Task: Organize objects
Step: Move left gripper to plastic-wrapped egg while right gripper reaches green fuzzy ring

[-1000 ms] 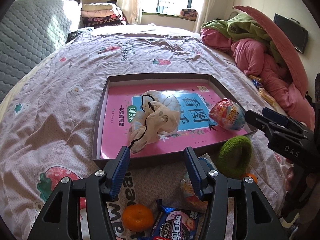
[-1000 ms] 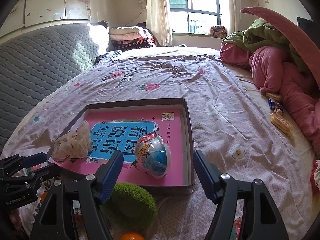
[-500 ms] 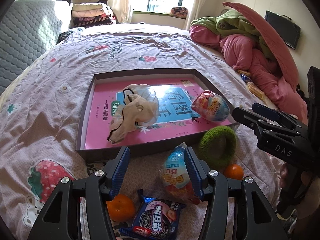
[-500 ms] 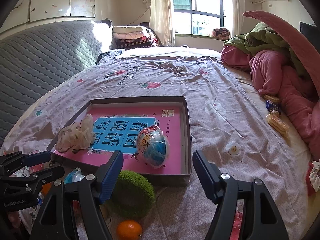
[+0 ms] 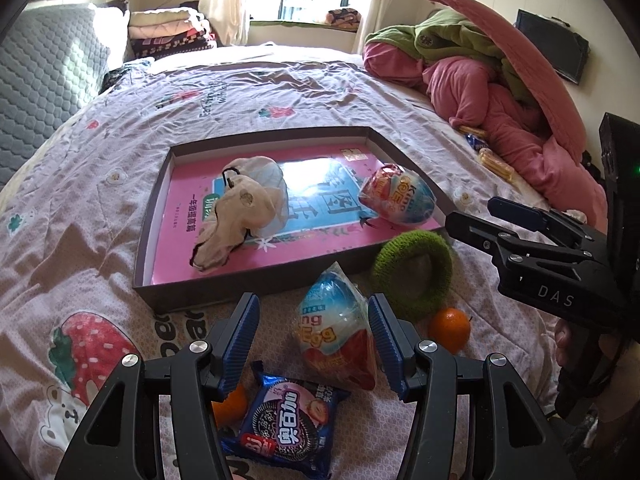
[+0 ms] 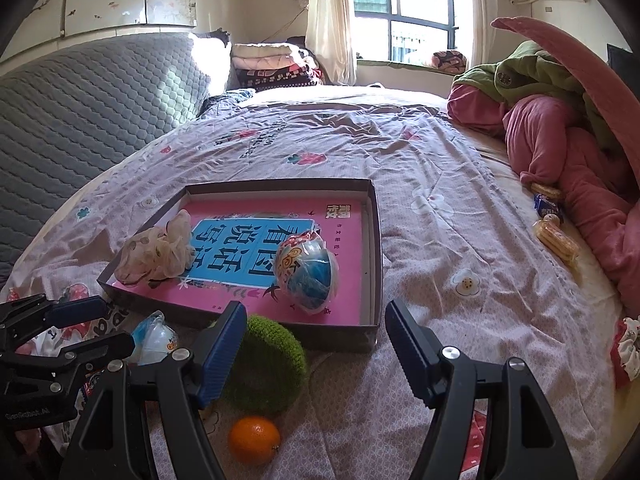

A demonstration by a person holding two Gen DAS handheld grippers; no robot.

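A shallow dark box [image 5: 256, 282] [image 6: 372, 240] with a pink book inside lies on the bed. In it are a cream scrunchie [image 5: 244, 208] [image 6: 154, 252] and a wrapped toy egg [image 5: 398, 199] [image 6: 307, 276]. My left gripper [image 5: 312, 338] is open, its jaws around a second wrapped egg [image 5: 336, 332] [image 6: 154, 336] lying in front of the box. A green knitted ring [image 5: 412, 270] [image 6: 268, 364], an orange [image 5: 449, 330] [image 6: 254, 440], a second orange [image 5: 230, 404] and a cookie packet [image 5: 286, 430] lie nearby. My right gripper [image 6: 316, 344] is open and empty above the green ring.
A pile of pink and green bedding [image 5: 500, 72] [image 6: 560, 120] fills the right side of the bed. Snack packets [image 6: 554, 232] lie beside it. A grey quilted headboard [image 6: 80, 108] runs along the left. Folded blankets [image 5: 168, 32] sit at the far end.
Both grippers have pulled back from the box toward the near edge. The second egg, oranges and cookie packet have come into the left view, and the egg now sits between the left jaws.
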